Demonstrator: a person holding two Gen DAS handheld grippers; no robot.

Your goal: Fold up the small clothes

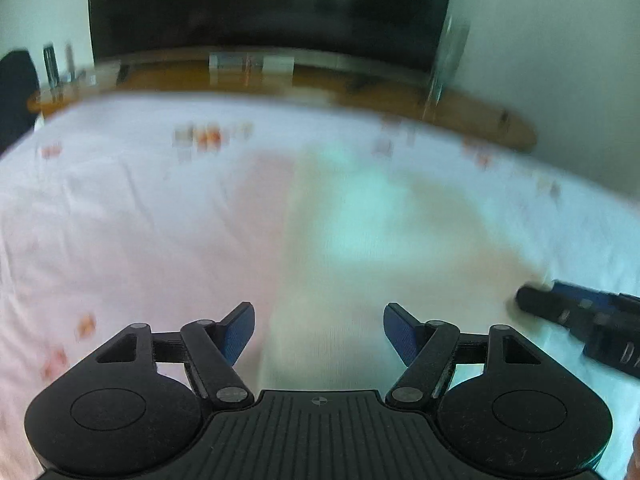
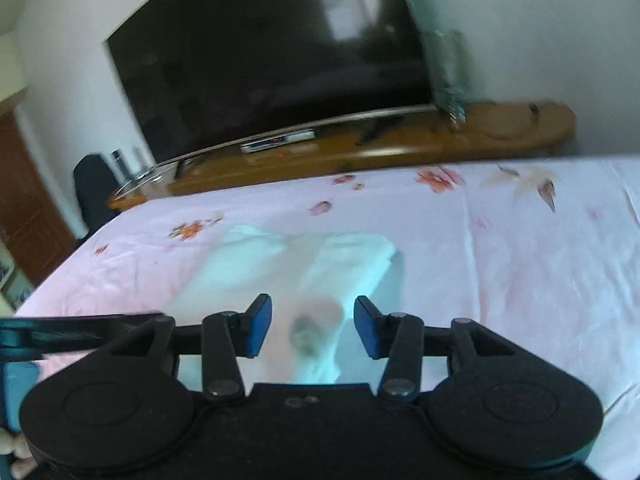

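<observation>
Left wrist view: the left claw (image 1: 319, 332) fills the lower frame, pointing steeply down at the bed (image 1: 120, 220). Its blue pads (image 1: 240, 332) stand wide apart with nothing gripped; cloth lies beneath the gap, not pressed. The garment (image 1: 360, 240), pale white with a green cast, runs from lower centre to the upper middle of the frame, blurred, its left edge a straight line against the pink sheet. The right claw (image 1: 532, 300) enters at the lower right edge, its tip at the garment's right border; contact cannot be judged through the blur. A dark TV (image 1: 272, 0) and a wooden shelf (image 1: 480, 112) cross the top.

Right wrist view: the right claw (image 2: 313, 326) sits lower centre, tilted down less steeply, the scene slanted. Its jaws stand moderately apart, empty; the garment (image 2: 288, 272) lies beyond and below the gap, at frame centre, flat on the bed (image 2: 520, 260), with two lobes at its far end and a blurred grey-pink mark near the claw. A black part of the left claw (image 2: 80, 332) shows at the left edge. The TV (image 2: 260, 60) and shelf (image 2: 440, 140) lie above.
</observation>
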